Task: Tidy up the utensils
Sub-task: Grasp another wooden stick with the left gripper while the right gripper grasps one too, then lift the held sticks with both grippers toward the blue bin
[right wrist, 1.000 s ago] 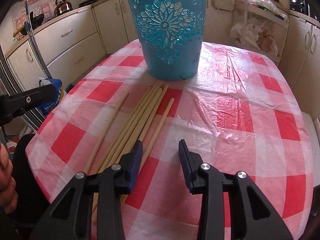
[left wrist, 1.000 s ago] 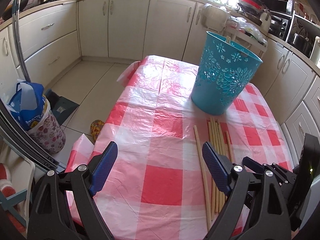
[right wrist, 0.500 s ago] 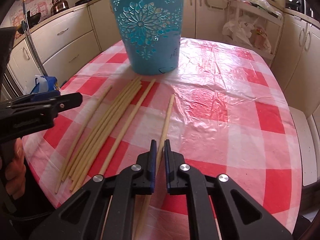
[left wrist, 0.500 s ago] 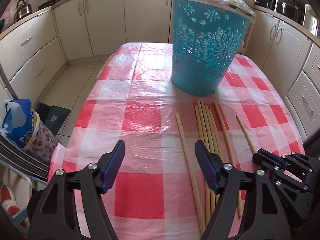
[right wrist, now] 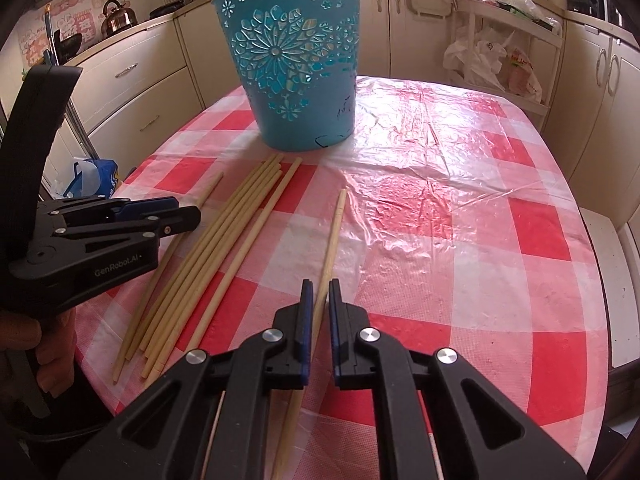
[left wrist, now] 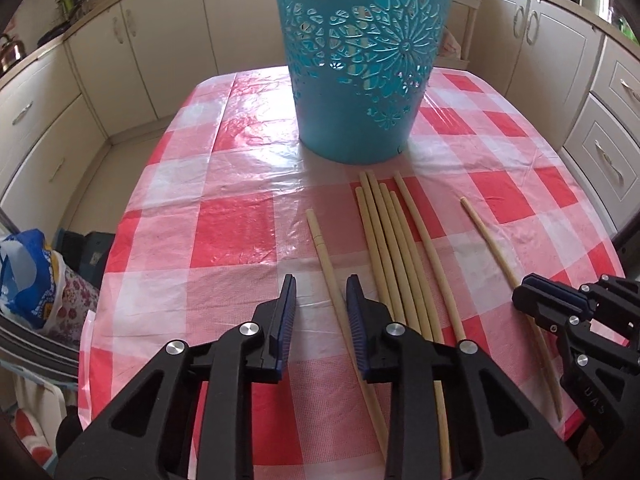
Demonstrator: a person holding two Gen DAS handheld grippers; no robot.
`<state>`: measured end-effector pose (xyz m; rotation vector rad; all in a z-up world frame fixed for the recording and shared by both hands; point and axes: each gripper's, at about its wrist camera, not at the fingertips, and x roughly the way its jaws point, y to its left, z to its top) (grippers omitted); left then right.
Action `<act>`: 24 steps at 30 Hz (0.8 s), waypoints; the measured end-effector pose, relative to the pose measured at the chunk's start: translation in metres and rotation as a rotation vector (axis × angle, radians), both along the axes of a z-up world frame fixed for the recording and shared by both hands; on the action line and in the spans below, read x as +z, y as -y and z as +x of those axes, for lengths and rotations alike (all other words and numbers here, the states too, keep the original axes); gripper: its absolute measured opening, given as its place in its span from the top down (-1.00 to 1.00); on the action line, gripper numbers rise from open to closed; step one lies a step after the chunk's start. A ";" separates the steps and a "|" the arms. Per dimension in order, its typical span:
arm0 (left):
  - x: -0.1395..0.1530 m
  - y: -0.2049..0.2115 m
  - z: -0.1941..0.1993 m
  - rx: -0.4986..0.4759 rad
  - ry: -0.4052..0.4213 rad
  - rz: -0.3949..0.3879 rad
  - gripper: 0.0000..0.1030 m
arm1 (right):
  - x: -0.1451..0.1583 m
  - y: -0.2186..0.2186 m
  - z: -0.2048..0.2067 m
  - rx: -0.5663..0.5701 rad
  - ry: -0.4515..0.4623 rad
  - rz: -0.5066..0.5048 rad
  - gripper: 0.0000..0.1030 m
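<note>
Pale wooden sticks lie on the desk, covered in red-and-white checked plastic, all pointing toward a turquoise cut-out bucket standing upright at 12 o'clock. Right gripper: clenched on a lone stick that runs from between its blue pads up toward 12 o'clock; the stick's near end is cut off under the gripper body. Left gripper: jaws closing, a separate stick lying between them; the right pad sits just against it, the left pad still apart, so no firm grasp yet. Its lower part passes under the right finger and is hidden. A bundle of sticks, about five, lies just at 3 o'clock of the left gripper; their near ends vanish behind the gripper frame, so the exact count is uncertain. In the left wrist view the right gripper shows at 4 o'clock, partly cropped by the frame edge. In the right wrist view the left gripper appears at 9 o'clock with a hand below it, mostly in shadow. The bucket's contents cannot be made out.
</note>
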<state>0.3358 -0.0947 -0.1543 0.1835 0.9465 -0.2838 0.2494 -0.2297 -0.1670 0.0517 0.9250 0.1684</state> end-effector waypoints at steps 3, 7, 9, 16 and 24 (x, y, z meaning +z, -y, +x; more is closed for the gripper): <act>0.000 0.003 0.001 -0.027 0.002 -0.001 0.62 | 0.000 0.000 0.000 0.000 -0.002 0.001 0.83; 0.000 0.006 0.002 -0.086 0.003 -0.014 0.80 | 0.001 0.000 0.000 0.000 -0.002 0.002 0.83; 0.000 0.011 0.002 -0.140 0.008 -0.021 0.82 | 0.001 0.000 0.000 0.000 -0.003 0.002 0.83; 0.000 0.012 0.008 -0.231 -0.015 -0.050 0.83 | 0.000 0.002 0.001 0.000 -0.006 0.017 0.83; 0.002 -0.005 0.017 -0.199 -0.050 -0.069 0.69 | 0.002 0.000 0.002 0.005 -0.013 0.007 0.69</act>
